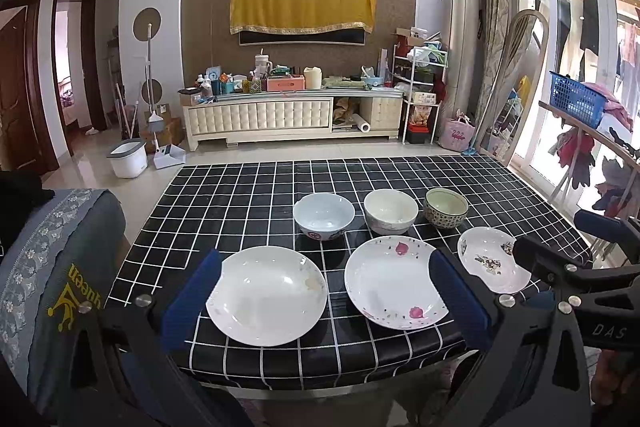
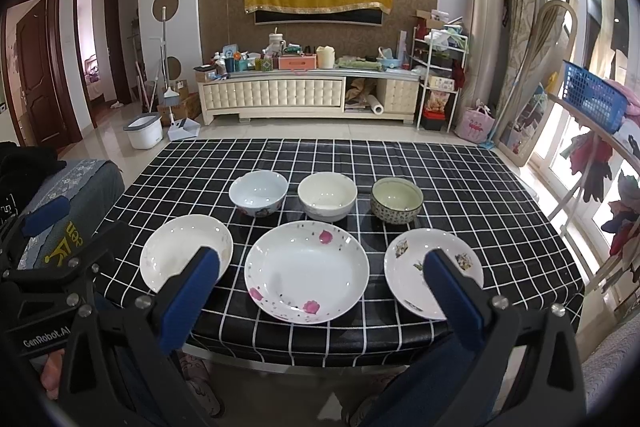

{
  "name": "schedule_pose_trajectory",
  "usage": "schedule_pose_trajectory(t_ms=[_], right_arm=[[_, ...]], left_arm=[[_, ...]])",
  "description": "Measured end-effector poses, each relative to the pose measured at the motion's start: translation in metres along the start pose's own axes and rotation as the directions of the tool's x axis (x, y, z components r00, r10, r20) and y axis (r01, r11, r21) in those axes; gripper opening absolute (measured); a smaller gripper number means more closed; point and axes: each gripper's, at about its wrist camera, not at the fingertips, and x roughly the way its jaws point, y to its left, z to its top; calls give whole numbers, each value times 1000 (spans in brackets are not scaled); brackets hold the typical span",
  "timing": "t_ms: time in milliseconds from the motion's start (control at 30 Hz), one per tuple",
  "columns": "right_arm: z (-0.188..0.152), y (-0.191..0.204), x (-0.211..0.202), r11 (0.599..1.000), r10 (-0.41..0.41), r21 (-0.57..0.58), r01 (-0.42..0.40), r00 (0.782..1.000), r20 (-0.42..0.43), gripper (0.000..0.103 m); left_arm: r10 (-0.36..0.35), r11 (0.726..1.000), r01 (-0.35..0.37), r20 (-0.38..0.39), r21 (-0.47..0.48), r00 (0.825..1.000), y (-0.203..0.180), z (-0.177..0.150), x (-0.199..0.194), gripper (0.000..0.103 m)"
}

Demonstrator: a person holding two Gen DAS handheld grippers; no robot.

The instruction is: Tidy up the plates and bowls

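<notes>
Above the checked table, we held both grippers, left and right, spread wide and empty, since plates and bowls sat unstacked in two rows.

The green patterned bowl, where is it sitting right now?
The green patterned bowl stands at the right end of the back row of three bowls on the black checked tablecloth, beside the cream bowl and just behind the small flower-printed plate.
</notes>
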Motion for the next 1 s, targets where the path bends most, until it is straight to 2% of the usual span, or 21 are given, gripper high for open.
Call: schedule_pose_trajectory(t_ms=[833,1000], right_arm=[[0,0,0,1000,2,0,-2,1000,-4,103],[9,-1,4,1000,0,7,0,1000,-5,103]], left_arm=[[-3,1000,3,-4,1,1000,-2,0,0,103],[-5,1000,5,-3,6,1000,-3,3,0,103]])
